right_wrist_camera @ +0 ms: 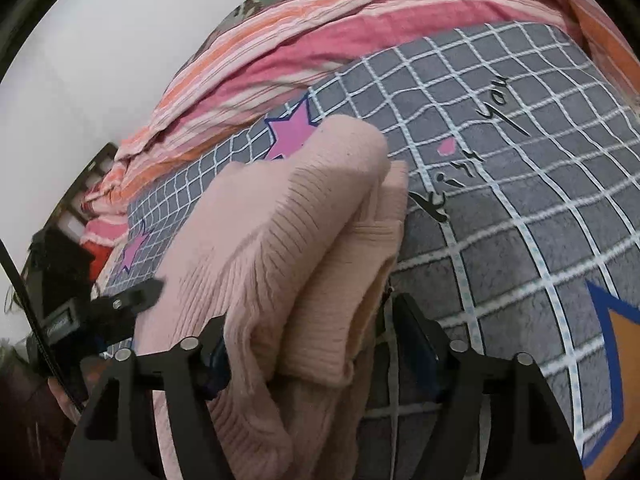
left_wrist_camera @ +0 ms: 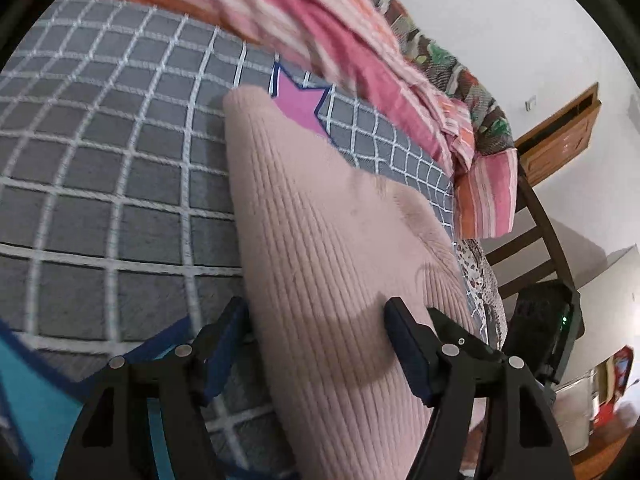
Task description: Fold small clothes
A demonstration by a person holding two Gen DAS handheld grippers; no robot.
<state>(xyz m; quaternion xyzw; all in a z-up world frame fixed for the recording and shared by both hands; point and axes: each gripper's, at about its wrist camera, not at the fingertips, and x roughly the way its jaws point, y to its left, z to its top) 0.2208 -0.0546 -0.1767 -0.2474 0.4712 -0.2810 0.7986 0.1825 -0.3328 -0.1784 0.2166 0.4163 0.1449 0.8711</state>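
Pink ribbed knit [left_wrist_camera: 328, 240] lies between spread fingers of left gripper [left_wrist_camera: 316, 316]; right gripper [right_wrist_camera: 308, 320] wide, straddling bunched folds on grey grid blanket [right_wrist_camera: 520, 240].

Soft, even indoor light is filling both fisheye views. The right finger of the left gripper [left_wrist_camera: 318, 336] is casting a curved shadow on the pink knit garment [left_wrist_camera: 320, 216] between the fingers. Beyond the fingertips, the striped bedding [left_wrist_camera: 288, 20] is blurring, and black vignetting is ringing the bowed edges.
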